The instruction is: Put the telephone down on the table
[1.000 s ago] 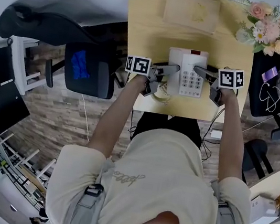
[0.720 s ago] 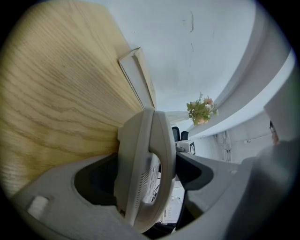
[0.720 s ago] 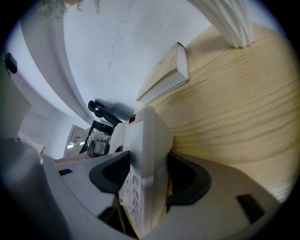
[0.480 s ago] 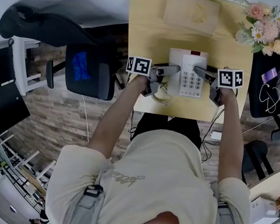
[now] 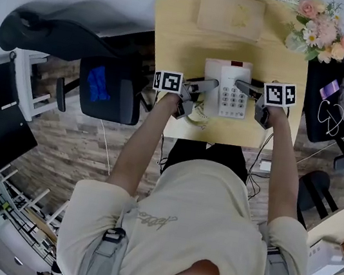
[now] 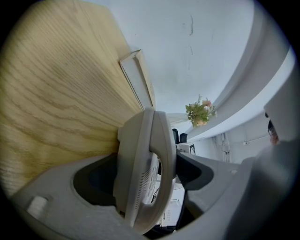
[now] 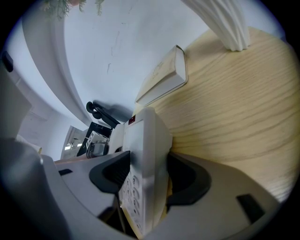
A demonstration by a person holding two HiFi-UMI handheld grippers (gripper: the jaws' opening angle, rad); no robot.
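Fingers of left gripper and right gripper clamp the white push-button telephone by its sides

Tabletop: rectangular, light wood with a marked grain, corners rounded, set against a white wall.

Lying on it:
- Book: pale cover, closed, flat, at the middle of the far edge by the wall.
- Bouquet: pink, peach and white flowers with green leaves, at the far right corner, standing in a white ribbed vase.
- Telephone: white, keypad on its right half, at the centre toward the near edge, well apart from the book. Whether its base rests on the wood cannot be told.
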